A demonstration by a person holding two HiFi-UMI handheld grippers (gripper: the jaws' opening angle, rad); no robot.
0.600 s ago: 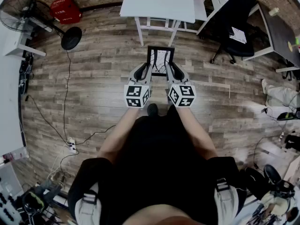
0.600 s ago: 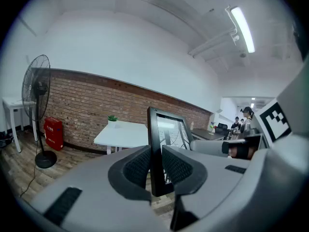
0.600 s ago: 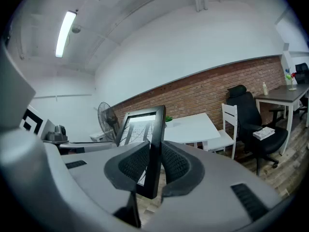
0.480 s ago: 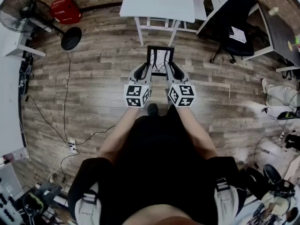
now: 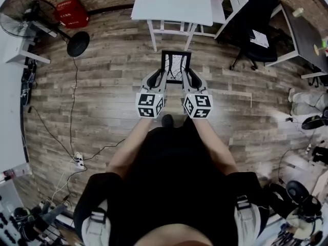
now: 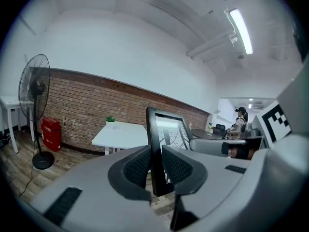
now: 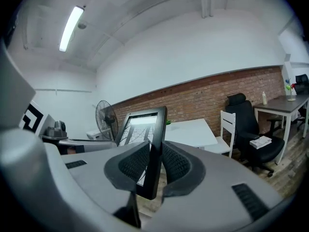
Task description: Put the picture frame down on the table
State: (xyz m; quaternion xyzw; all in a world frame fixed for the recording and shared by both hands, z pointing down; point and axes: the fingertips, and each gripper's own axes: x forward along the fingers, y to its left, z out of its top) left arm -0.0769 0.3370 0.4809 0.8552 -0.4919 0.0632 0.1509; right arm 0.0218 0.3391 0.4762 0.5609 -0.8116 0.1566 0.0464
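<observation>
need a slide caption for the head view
The left gripper and right gripper each clamp a side edge of the black picture frame, held upright over the wood floor, white table ahead.

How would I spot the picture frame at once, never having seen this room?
Start at the white table by the brick wall. Before it, the left tongs and right tongs clamp the picture frame upright by its side edges: a black border around a pale line drawing, unlike the furniture.
</observation>
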